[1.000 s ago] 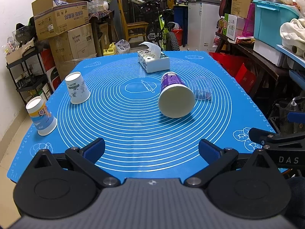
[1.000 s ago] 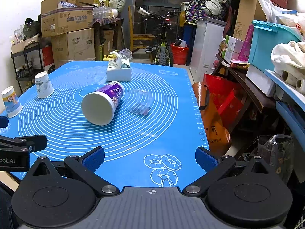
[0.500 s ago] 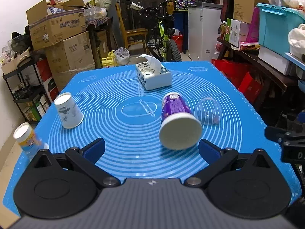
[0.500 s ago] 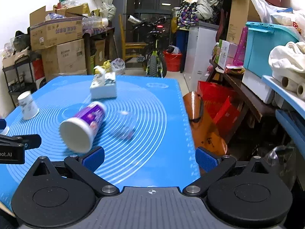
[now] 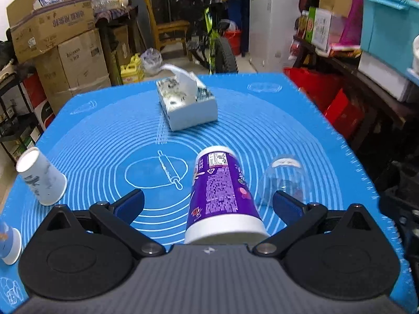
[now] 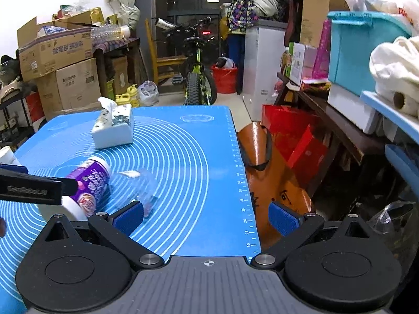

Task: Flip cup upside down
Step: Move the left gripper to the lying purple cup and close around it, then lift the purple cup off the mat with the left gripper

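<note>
A purple cup (image 5: pixel 221 196) lies on its side on the blue mat (image 5: pixel 262 130), its white wide end toward me. My left gripper (image 5: pixel 208 205) is open, with its jaws on either side of the cup's wide end, not closed on it. The cup also shows in the right wrist view (image 6: pixel 89 185), partly behind the left gripper's finger (image 6: pixel 31 189). My right gripper (image 6: pixel 207 216) is open and empty over the mat's right edge. A clear plastic cup (image 5: pixel 284 180) lies on its side just right of the purple one.
A tissue box (image 5: pixel 187 104) stands at the far middle of the mat. Two paper cups stand upside down at the left, one white (image 5: pixel 42 180), one at the edge (image 5: pixel 9 243). An orange bag (image 6: pixel 272 180) and clutter stand right of the table.
My left gripper moved forward and right until the purple cup's wide end sits between its open jaws. My right gripper drifted right, toward the mat's edge. The cups have not moved.
</note>
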Tool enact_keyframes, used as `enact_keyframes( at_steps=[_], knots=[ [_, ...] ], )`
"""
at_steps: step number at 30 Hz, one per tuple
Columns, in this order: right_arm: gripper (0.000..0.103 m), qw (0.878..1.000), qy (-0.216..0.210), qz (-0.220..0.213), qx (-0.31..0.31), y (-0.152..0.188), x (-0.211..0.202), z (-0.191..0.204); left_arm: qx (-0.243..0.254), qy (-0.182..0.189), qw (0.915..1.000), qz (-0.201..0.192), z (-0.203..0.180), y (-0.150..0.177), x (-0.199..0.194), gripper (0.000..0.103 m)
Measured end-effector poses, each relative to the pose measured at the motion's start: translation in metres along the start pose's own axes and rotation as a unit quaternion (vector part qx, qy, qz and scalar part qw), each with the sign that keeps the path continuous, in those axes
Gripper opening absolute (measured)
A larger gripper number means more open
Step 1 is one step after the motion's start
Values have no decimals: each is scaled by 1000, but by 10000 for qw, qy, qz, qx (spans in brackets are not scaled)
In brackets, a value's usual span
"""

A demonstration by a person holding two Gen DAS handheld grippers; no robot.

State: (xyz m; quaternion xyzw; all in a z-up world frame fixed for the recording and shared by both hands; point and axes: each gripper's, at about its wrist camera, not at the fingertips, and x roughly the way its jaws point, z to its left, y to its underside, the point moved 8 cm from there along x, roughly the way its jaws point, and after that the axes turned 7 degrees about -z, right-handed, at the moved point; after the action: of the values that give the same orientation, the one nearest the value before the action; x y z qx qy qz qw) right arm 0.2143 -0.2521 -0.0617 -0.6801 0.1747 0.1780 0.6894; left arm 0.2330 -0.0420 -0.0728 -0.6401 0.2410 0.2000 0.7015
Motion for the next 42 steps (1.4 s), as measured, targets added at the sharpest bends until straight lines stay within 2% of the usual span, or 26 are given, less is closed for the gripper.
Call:
enact_keyframes(
  at_steps=[5,9,10,11,12,14,17,19,27,31,42],
  knots=[
    [101,9999,-17,63,155,5,11,-7,-35,10,9993,379,0,7,22,102],
    [101,9997,-55,77,234,4,14,-9,-26,38,9989,473,-2,10,30,101],
    [101,9997,-63,80,227,4,14,-9,-31,41,9987,505,-3,11,31,99],
    [101,9997,-70,87,215,4,14,-8,-35,41,9984,558,-3,12,33,89],
    [101,9997,-75,90,201,5,14,-8,-44,88,9979,635,-3,12,37,86],
    [101,9997,-90,94,190,5,13,-8,-135,146,9965,816,-2,16,42,83],
    [101,9997,-95,87,211,5,13,-9,-319,324,9950,887,-4,18,42,74],
    [101,9996,-102,90,236,5,12,-9,-331,281,9948,918,-3,17,41,74],
    [101,9995,-102,130,252,7,4,-8,-415,331,9951,828,3,17,23,73],
    [101,9997,-88,86,222,7,-9,-5,-369,348,9966,646,8,16,-4,73],
    [101,9996,-217,36,165,14,-53,14,-336,313,9986,254,27,42,-72,72]
  ],
)
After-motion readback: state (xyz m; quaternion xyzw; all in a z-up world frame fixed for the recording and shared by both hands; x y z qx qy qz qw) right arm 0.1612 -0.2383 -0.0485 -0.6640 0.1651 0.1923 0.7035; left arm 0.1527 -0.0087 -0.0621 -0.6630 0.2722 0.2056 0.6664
